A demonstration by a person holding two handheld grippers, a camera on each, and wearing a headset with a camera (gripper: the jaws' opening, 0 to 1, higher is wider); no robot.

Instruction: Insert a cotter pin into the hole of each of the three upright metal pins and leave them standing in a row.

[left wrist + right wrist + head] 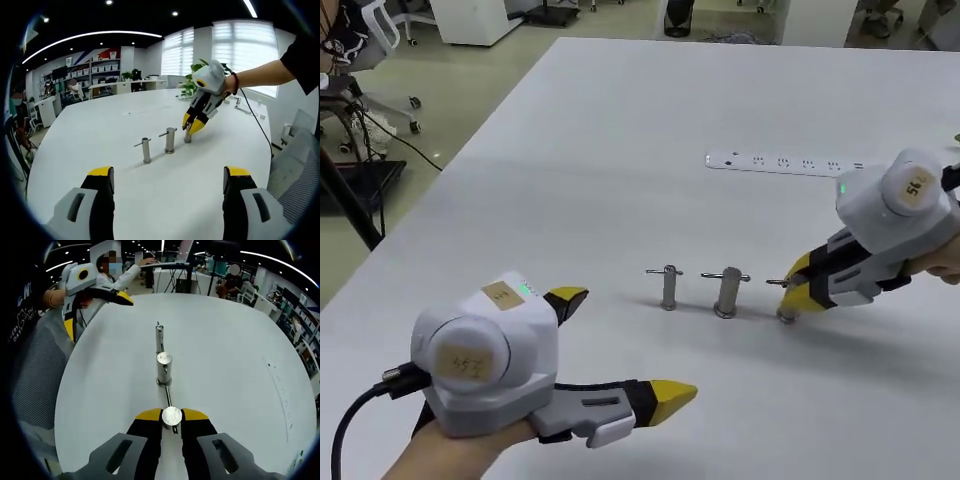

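Three upright metal pins stand in a row on the white table (620, 150). The left pin (669, 287) and the middle pin (727, 292) each carry a cotter pin across the top. My right gripper (794, 287) is shut on the right pin (786, 313), and a thin cotter pin (775, 283) sticks out beside its yellow tips. In the right gripper view the round pin head (171, 416) sits between the jaws, with the middle pin (164, 368) and far pin (159, 337) beyond. My left gripper (620, 345) hangs open near the front edge, holding nothing.
A white power strip (785, 163) lies behind the pins. Office chairs and desks stand past the table's far left edge. The left gripper view shows the pin row (170, 140) ahead, with the right gripper (192, 125) at its far end.
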